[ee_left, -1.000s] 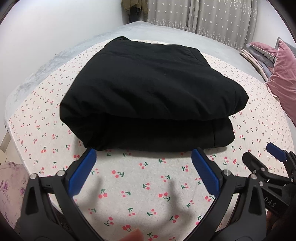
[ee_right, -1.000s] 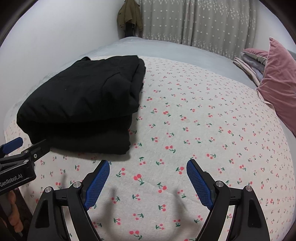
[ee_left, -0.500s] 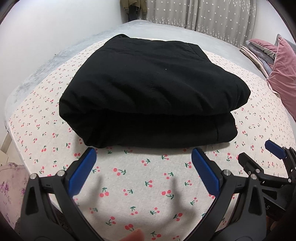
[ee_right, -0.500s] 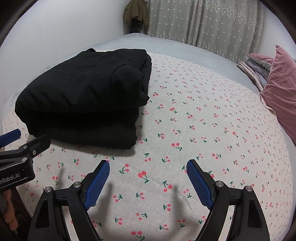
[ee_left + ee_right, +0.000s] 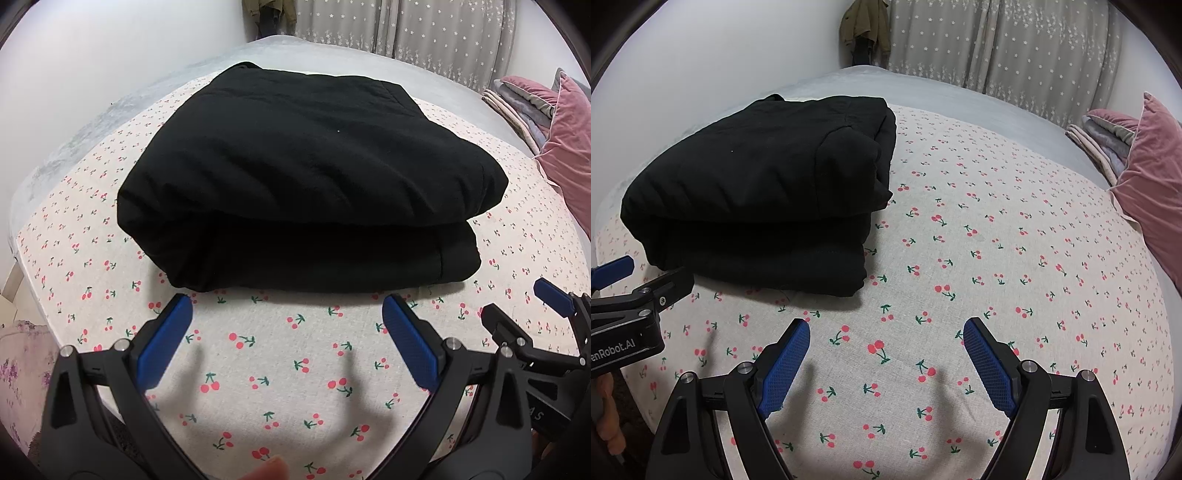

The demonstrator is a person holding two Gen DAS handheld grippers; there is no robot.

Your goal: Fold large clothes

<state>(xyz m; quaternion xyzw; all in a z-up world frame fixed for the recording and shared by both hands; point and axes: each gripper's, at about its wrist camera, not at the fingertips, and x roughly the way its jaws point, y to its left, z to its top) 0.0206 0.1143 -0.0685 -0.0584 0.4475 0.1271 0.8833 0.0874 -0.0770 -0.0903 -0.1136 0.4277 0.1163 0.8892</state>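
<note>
A black garment (image 5: pixel 306 177) lies folded in a thick stack on the cherry-print sheet (image 5: pixel 280 354). It also shows at the left in the right wrist view (image 5: pixel 764 192). My left gripper (image 5: pixel 288 310) is open and empty, just in front of the garment's near fold, not touching it. My right gripper (image 5: pixel 886 332) is open and empty over bare sheet, to the right of the garment's near corner. The right gripper's tips show in the left wrist view (image 5: pixel 532 310). The left gripper shows at the left edge of the right wrist view (image 5: pixel 631 295).
A pink pillow (image 5: pixel 1148 184) and folded bedding (image 5: pixel 1104 136) lie at the right. A grey blanket (image 5: pixel 923 92) covers the bed's far part. Curtains (image 5: pixel 997 44) and a hung jacket (image 5: pixel 864 26) stand behind. The bed's left edge (image 5: pixel 18 266) drops off close by.
Both grippers have moved slightly closer to the folded garment, which looks larger. Both stay open and empty. The garment has not moved.
</note>
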